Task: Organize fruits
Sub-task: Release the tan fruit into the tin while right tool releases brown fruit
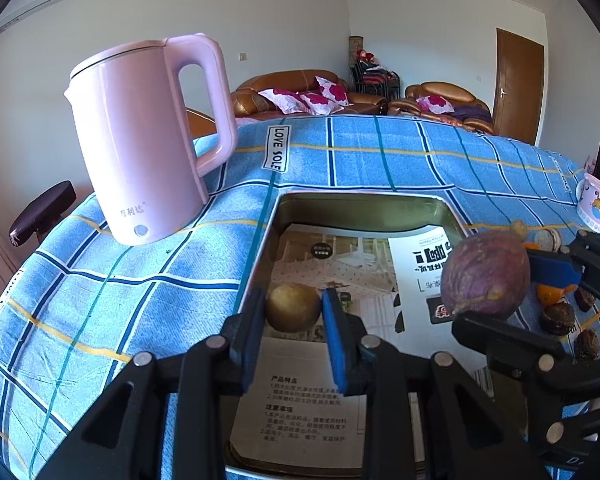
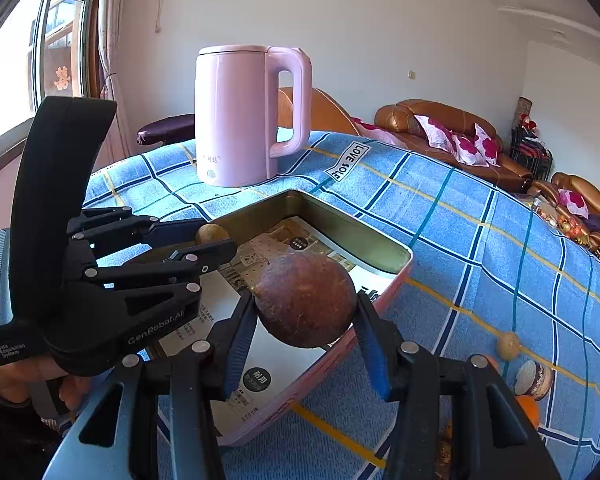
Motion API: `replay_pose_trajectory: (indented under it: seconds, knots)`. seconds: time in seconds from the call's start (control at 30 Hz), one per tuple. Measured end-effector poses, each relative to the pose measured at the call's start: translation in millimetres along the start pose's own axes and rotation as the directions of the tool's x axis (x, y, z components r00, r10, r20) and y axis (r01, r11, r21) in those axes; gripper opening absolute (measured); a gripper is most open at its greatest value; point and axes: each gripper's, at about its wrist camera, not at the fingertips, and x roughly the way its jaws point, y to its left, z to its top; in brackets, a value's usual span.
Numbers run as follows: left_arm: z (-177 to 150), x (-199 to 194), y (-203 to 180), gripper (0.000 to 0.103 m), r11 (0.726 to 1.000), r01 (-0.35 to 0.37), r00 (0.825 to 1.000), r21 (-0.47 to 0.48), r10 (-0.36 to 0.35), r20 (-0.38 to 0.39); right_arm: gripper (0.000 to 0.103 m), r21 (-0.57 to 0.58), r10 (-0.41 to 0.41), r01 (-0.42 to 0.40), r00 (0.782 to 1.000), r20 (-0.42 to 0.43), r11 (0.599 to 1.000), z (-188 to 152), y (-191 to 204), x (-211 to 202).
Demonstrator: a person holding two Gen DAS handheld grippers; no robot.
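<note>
- Left gripper jaws grasp a small golden fruit over the paper-lined tin tray.
- Right gripper jaws grasp a purple-brown fruit above the tray's edge.
- Pink kettle stands on the checked worktop.

A home living room: brown leather sofas held floral cushions, and a pink kettle stood on a blue checked tablecloth.
</note>
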Motion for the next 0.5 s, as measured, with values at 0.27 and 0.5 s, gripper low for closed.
replay_pose_trajectory:
  seconds: [0.27, 0.5]
  knots:
    - [3.0, 5.3, -1.4, 0.031, 1.000, -0.019, 1.000, 0.015, 0.019, -0.007, 0.052, -0.014, 0.001, -0.002, 1.000, -0.028, 1.000, 0.0, 2.1, 12.8]
    - [2.4, 4.1, -1.7, 0.047, 1.000, 0.003, 1.000, 0.012, -0.002, -0.007, 0.052, -0.019, -0.007, 0.006, 1.000, -0.027, 1.000, 0.7, 4.0, 15.9]
